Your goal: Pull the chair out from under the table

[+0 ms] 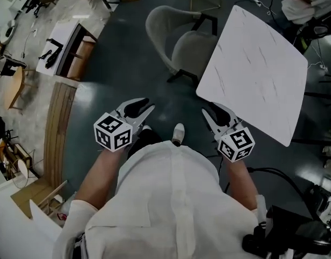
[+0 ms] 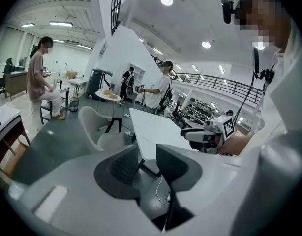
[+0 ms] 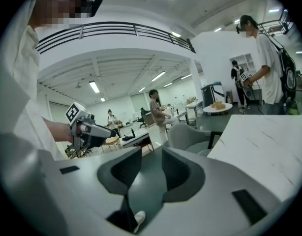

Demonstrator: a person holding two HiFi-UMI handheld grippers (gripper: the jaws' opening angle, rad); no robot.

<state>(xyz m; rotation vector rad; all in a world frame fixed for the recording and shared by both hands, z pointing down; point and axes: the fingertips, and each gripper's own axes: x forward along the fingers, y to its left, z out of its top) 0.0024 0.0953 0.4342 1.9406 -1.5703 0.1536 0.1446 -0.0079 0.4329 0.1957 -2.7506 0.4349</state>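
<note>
A grey shell chair [image 1: 176, 42] stands on the dark floor at the left edge of the white marble-look table [image 1: 252, 69], its seat partly under the tabletop. My left gripper [image 1: 139, 108] and right gripper [image 1: 214, 113] are held side by side in front of my body, well short of the chair and touching nothing. In the left gripper view the chair [image 2: 94, 127] and table [image 2: 151, 129] lie ahead of the left gripper [image 2: 148, 163], whose jaws stand apart and empty. The right gripper [image 3: 151, 168] is open too, with the chair [image 3: 190, 136] beyond it.
A dark desk with a wooden bench [image 1: 74, 50] and slatted wooden planks [image 1: 57, 128] lie to the left. Black equipment and cables [image 1: 295, 231] sit at the lower right. Several people stand around a small round table [image 2: 109, 96] farther off. My shoe [image 1: 178, 134] shows between the grippers.
</note>
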